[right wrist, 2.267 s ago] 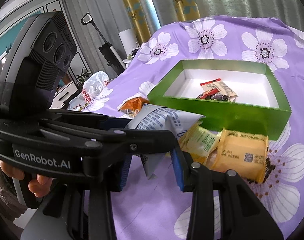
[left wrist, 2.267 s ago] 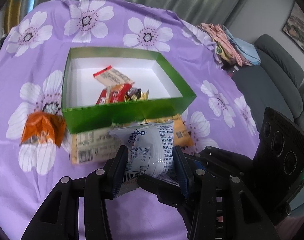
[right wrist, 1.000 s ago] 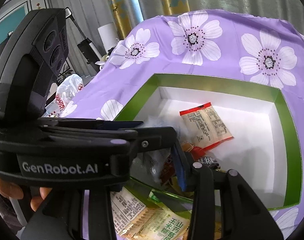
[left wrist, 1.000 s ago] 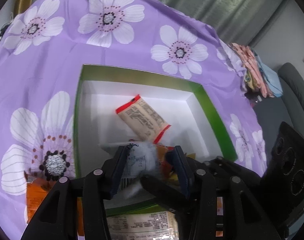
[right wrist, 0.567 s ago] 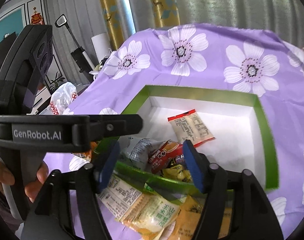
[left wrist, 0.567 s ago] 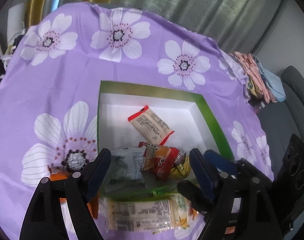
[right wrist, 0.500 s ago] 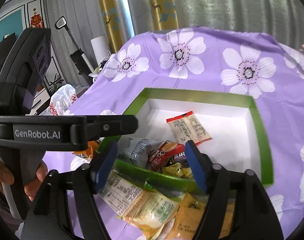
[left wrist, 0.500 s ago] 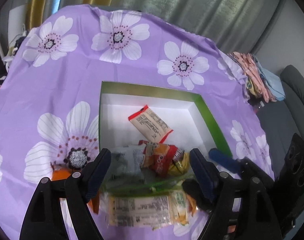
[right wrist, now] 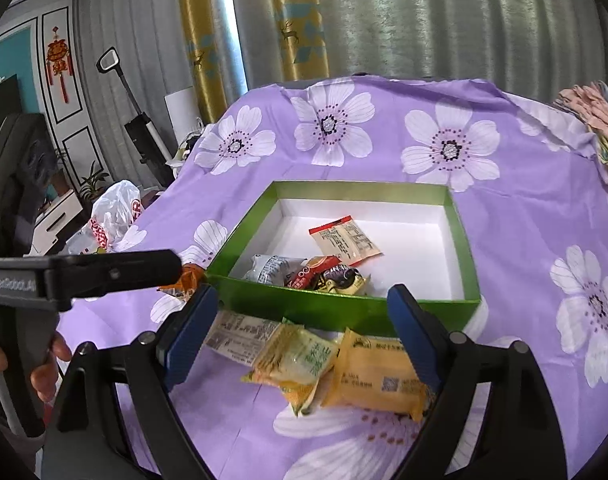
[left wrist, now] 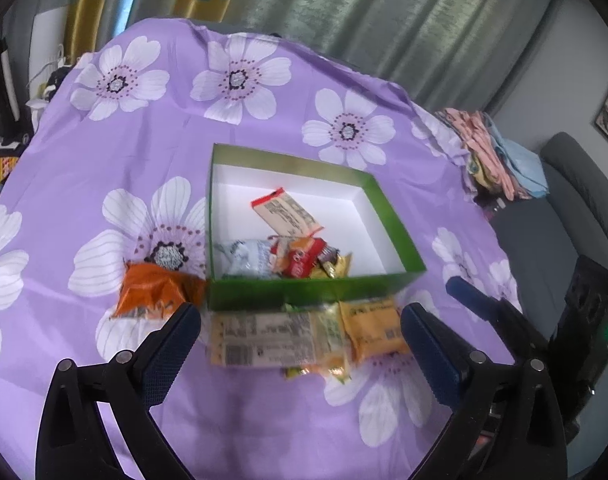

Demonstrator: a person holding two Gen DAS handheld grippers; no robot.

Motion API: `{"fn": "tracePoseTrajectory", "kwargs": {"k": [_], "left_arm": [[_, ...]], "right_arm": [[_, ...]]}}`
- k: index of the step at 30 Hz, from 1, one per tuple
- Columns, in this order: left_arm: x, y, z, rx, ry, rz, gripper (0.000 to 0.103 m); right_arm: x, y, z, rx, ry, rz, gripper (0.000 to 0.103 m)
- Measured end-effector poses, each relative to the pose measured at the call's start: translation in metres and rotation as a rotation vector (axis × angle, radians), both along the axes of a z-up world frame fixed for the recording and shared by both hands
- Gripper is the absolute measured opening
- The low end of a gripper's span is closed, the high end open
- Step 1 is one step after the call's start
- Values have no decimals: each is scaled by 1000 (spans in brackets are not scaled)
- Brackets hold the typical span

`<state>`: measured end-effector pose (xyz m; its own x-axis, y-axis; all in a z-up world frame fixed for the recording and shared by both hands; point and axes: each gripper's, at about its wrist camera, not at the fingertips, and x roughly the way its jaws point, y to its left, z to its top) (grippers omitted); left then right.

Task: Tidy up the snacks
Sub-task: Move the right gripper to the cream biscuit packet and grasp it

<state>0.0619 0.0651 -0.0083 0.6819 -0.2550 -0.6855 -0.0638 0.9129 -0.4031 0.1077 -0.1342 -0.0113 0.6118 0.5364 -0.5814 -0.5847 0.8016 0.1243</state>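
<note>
Snacks are what I have to tidy, and some are already in the green box [left wrist: 304, 292]: a silver packet [left wrist: 246, 258], a red one [left wrist: 300, 258], a gold one [left wrist: 337, 266] and a tan packet with red ends [left wrist: 288, 214] lying on the white floor of the box. More wait on the purple flower cloth [left wrist: 104, 160] just in front of the box: a long pale cracker pack [left wrist: 260, 340], a light green packet [right wrist: 300, 356] partly on top of it, and a yellow packet [right wrist: 377, 372] next to that. An orange bag [left wrist: 154, 290] sits by the left near corner of the box. I think these packets are light, soft and crinkly, and a bit slippery, so I would pinch one across its flat middle or by a sealed end, and not squeeze hard, because crackers break. My left gripper [left wrist: 300, 344] has its jaws opening wide with nothing between the pads. My right gripper [right wrist: 298, 328] is opening too, and it is empty. Both hang above the packets on the cloth. A hand [right wrist: 44, 364] holds the left handle.
</note>
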Motion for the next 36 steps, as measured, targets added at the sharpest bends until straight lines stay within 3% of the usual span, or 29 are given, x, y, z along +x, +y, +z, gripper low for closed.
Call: {"fn": "tracePoseTrajectory", "kwargs": {"k": [8,13,25,31,36], "left_arm": [[-25,-12,-1,-45,-1,-24,101],[-30,-20,-3,-30,7,-35,101],[-40,-25,-31,-68,82,-60,101],[-43,-22,-53,-44,116,-23,101],[-44,-6,-72,-83,123,30,101]], "right_arm": [[-20,-19,8,16,-8,-19,88],[-26,-27,7,16,0,-32,88],[-34,-66,-19,-18,55,-71,88],[-46,-71,-43,-40,90,3,88],[-54,-56,-53,-22,95,92,88]]}}
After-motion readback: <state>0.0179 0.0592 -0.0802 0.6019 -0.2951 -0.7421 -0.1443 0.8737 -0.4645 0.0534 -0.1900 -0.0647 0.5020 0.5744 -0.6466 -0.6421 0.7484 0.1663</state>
